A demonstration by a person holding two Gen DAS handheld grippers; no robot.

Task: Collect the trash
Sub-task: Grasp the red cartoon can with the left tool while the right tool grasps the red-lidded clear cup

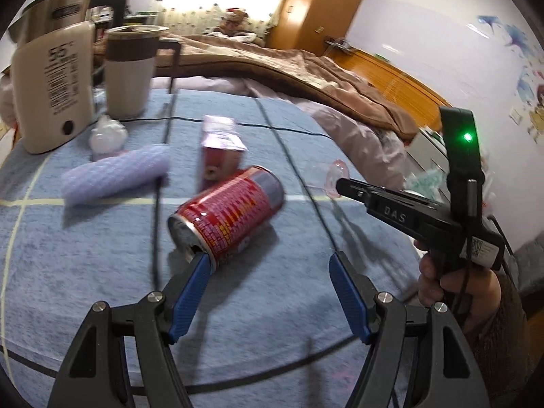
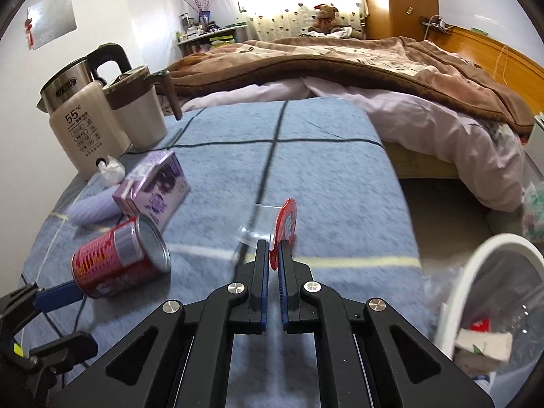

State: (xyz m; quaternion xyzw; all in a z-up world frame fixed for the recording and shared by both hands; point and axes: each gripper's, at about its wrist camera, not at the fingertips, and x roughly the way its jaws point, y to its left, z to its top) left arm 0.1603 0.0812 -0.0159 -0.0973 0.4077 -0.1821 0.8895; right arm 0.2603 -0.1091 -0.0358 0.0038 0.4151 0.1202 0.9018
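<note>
while our right gripper (image 2: 273, 250) pinches the red-lidded clear cup (image 2: 284, 226), we reach left.
left gripper (image 1: 268, 265) spread; red can (image 1: 227, 214) lies slantwise, rim at its left fingertip (image 1: 200, 261).

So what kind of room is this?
It looks like a bedroom. There's a bed with a rumpled brown blanket, a teddy bear by the curtained window, and a wooden wardrobe in the corner.
</note>
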